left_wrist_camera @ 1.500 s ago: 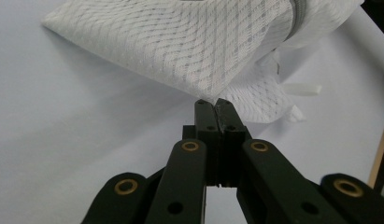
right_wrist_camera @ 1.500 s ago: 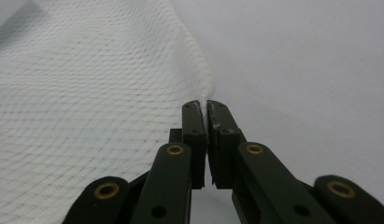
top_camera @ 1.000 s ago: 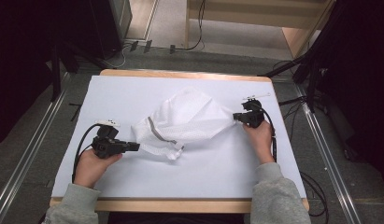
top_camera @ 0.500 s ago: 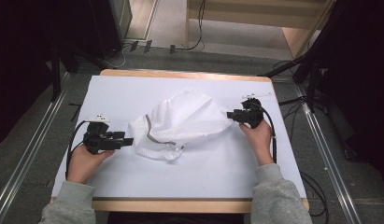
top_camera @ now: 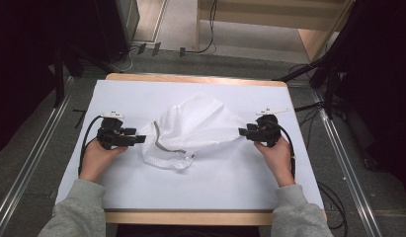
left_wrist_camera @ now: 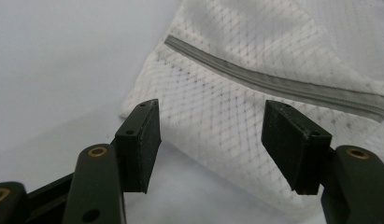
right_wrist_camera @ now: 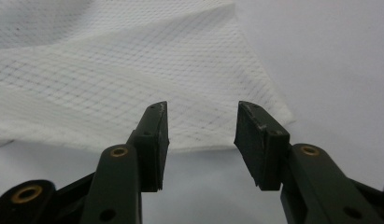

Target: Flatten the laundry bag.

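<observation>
A white mesh laundry bag [top_camera: 193,131] lies crumpled near the middle of the high view, on a tabletop [top_camera: 141,94] covered in a pale sheet, with a grey zipper [top_camera: 163,144] curving along its lower left part. The left tongs [top_camera: 140,139] sit at the left of the frame, level with the bag, held in the person's left hand [top_camera: 97,158]; their tips point rightward at the bag's left edge and stand just beside it without touching. In the left gripper view the two black jaws are spread wide apart with nothing between them, the mesh and the zipper [left_wrist_camera: 273,84] filling the upper right of that frame beyond the pads. The right tongs [top_camera: 242,132] sit at the right of the high view, in the person's right hand [top_camera: 277,158], their tips right at the bag's pointed right corner. In the right gripper view those jaws are also parted, somewhat less widely, and grip nothing; the corner of the bag [right_wrist_camera: 180,93] lies flat on the sheet just beyond the pads, its edge running across the gap between them. Grey sleeves enter from the bottom corners of the high view, and a black cable loops from each handle.
</observation>
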A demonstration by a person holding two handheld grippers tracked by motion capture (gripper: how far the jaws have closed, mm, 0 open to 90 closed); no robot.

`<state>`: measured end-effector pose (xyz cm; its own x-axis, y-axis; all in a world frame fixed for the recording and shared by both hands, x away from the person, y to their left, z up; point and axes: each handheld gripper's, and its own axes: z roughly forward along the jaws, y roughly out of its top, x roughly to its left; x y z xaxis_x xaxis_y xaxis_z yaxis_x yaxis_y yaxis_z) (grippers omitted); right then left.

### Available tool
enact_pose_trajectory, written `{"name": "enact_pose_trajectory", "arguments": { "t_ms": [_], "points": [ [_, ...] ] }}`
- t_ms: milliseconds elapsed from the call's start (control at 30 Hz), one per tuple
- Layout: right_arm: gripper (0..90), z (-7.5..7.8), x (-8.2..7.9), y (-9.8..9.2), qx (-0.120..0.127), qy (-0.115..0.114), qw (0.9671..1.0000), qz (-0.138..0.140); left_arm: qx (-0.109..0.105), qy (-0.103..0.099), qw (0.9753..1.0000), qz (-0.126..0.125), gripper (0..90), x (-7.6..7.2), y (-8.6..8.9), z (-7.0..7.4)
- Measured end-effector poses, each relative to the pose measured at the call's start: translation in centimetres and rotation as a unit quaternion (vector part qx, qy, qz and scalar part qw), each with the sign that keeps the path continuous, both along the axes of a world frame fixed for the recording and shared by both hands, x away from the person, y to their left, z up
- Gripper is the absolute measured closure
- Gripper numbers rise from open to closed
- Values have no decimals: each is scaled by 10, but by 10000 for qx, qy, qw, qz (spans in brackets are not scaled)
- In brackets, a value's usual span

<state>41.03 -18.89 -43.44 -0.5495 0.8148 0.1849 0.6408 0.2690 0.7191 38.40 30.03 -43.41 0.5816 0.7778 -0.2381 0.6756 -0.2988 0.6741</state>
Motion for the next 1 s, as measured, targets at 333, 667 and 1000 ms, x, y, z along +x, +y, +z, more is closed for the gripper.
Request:
{"name": "enact_pose_trajectory", "arguments": {
  "t_ms": [333,667,1000],
  "points": [
    [555,-6,-21,3,-94,81,9997,186,86,-66,9999,133,391,27,5,-10],
    [547,-11,-21,-2,-108,97,9998,98,246,24,9996,153,466,31,4,-21],
    [545,-14,-18,-3,-101,138,9998,51,509,-105,9979,391,696,24,1,-22]
  ]
}}
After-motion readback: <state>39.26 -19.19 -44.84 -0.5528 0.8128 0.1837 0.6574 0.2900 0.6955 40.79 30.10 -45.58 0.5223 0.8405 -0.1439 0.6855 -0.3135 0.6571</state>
